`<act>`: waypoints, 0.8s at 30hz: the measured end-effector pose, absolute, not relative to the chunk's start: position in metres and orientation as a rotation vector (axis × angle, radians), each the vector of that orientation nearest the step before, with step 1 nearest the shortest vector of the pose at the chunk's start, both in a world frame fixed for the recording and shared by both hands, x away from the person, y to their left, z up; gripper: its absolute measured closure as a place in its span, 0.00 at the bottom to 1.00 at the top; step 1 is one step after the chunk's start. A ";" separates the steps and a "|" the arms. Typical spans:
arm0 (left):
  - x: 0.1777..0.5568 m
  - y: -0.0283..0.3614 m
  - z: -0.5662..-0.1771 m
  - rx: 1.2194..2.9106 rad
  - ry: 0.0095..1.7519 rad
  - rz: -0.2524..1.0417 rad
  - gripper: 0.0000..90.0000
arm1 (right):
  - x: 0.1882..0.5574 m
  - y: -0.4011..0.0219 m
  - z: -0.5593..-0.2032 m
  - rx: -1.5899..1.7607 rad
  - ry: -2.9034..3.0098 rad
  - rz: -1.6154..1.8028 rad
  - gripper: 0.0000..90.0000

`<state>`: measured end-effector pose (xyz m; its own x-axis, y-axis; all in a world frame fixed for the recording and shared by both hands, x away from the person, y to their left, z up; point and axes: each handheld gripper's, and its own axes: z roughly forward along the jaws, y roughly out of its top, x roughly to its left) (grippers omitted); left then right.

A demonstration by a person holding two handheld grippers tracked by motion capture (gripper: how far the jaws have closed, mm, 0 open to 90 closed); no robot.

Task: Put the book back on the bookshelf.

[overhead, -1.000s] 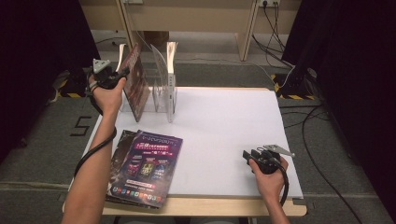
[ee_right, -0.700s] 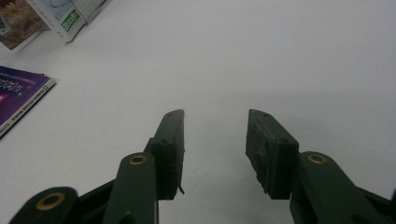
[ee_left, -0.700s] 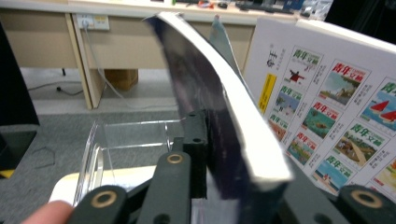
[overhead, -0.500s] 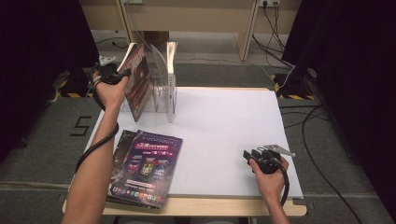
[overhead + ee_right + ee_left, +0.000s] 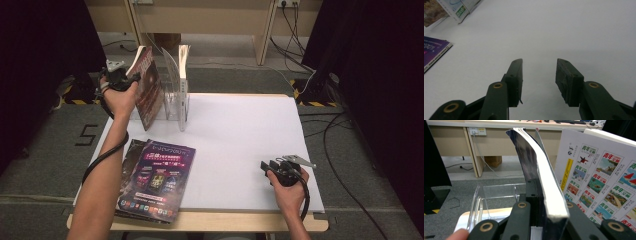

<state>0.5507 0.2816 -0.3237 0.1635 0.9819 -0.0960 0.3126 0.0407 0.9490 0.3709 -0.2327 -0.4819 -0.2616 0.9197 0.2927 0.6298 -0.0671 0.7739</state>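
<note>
1. My left gripper (image 5: 131,80), at the upper left of the high view, has just been closing, and its jaws now pinch the edge of a magazine (image 5: 147,85); in the left gripper view the thick stack of pages (image 5: 544,177) rises straight up from between them.
2. The magazine stands tilted at the left end of the clear rack (image 5: 176,102), its lower edge on the white table (image 5: 240,140). Whether it already sits inside a slot, I cannot tell.
3. Another magazine (image 5: 183,65) stands upright in the rack just to the right; its back cover with rows of small pictures (image 5: 604,172) takes up the right side of the left gripper view.
4. At the lower left lies a pile of magazines (image 5: 157,180), flat, a purple cover on top, near the table's front edge.
5. My right gripper (image 5: 272,167) rests at the lower right with its jaws spread and nothing between them (image 5: 539,82).
6. I judge the filing partly done: one in place, one in hand, the pile left to do.
</note>
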 end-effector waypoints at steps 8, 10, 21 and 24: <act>0.553 0.279 -0.328 1.442 1.300 0.936 0.94 | 0.371 -0.233 -0.482 1.667 1.882 1.250 0.64; 0.554 0.278 -0.329 1.418 1.294 0.954 0.94 | 0.371 -0.233 -0.482 1.665 1.882 1.249 0.64; 0.558 0.277 -0.339 1.385 1.281 1.009 0.94 | 0.371 -0.234 -0.482 1.661 1.881 1.248 0.64; 0.559 0.278 -0.339 1.382 1.284 1.015 0.94 | 0.371 -0.235 -0.482 1.662 1.882 1.245 0.64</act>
